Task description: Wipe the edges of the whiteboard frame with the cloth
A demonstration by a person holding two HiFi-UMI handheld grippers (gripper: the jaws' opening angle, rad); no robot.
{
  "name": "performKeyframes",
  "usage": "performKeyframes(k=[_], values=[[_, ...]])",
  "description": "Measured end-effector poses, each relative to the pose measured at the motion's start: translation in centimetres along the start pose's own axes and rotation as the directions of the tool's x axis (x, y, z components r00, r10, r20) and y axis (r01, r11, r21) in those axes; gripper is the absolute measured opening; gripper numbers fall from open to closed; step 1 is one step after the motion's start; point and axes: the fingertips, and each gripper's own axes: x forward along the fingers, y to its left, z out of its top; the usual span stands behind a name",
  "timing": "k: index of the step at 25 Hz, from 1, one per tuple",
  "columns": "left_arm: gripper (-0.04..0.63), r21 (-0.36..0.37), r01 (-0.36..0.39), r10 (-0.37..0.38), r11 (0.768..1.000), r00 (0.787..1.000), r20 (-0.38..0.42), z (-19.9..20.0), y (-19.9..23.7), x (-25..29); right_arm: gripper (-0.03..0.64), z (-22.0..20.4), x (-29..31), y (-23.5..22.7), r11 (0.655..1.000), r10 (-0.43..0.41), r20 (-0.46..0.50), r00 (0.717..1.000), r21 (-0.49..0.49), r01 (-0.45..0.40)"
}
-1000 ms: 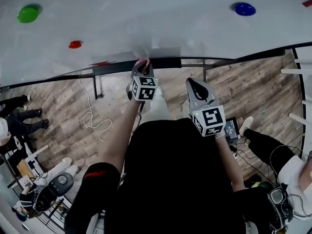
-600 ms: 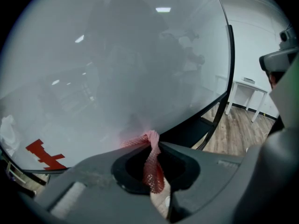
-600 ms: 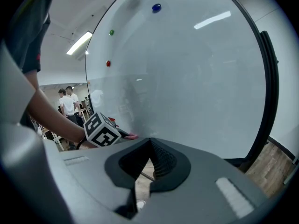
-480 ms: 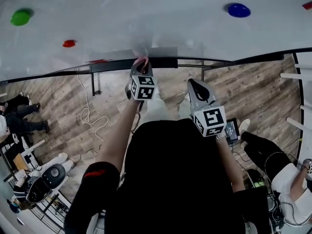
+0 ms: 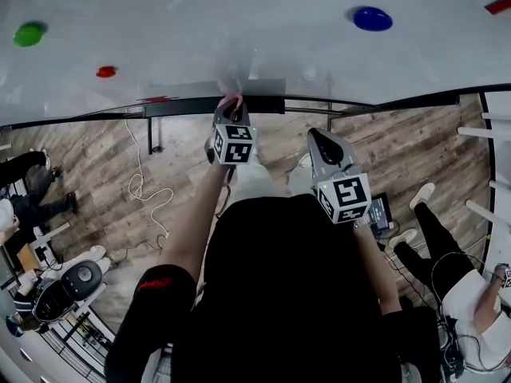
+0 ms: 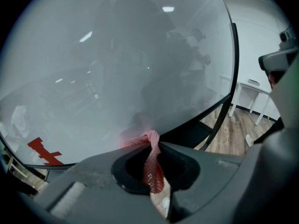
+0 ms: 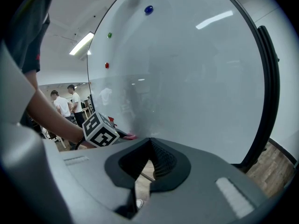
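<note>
L gripper (image 6: pixel 152 141) jaws pinch pink cloth (image 6: pixel 153 169), seemingly at whiteboard frame (image 6: pixel 233 59); R gripper (image 7: pixel 150 143) jaws together, empty.

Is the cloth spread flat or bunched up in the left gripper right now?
Bunched. The pink cloth is pinched into a narrow strip between the fingers of the left gripper.

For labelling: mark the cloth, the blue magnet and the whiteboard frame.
cloth (image 6: pixel 152 171), left gripper view, strip between the jaws.
blue magnet (image 5: pixel 373 18), head view, its centre.
whiteboard frame (image 7: pixel 273 87), right gripper view, black edge bar.
</note>
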Motion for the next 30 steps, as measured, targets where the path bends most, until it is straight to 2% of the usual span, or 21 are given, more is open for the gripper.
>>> performKeyframes(k=[9, 30], values=[[0.025, -0.016, -0.003, 0.003, 1.0, 1.0, -0.008, 0.7, -1.0, 0.7, 0.002, 0.2, 0.2, -1.2, 1.0, 0.022, -0.012, 1.0, -0.008, -0.023], [0.025, -0.059, -0.062, 0.06, 0.996, 0.998, -0.025, 1.7, -3.3, 1.3, 0.002, -0.2, -0.7, -4.3, 0.996, 0.084, -0.023, 0.996, -0.015, -0.084]])
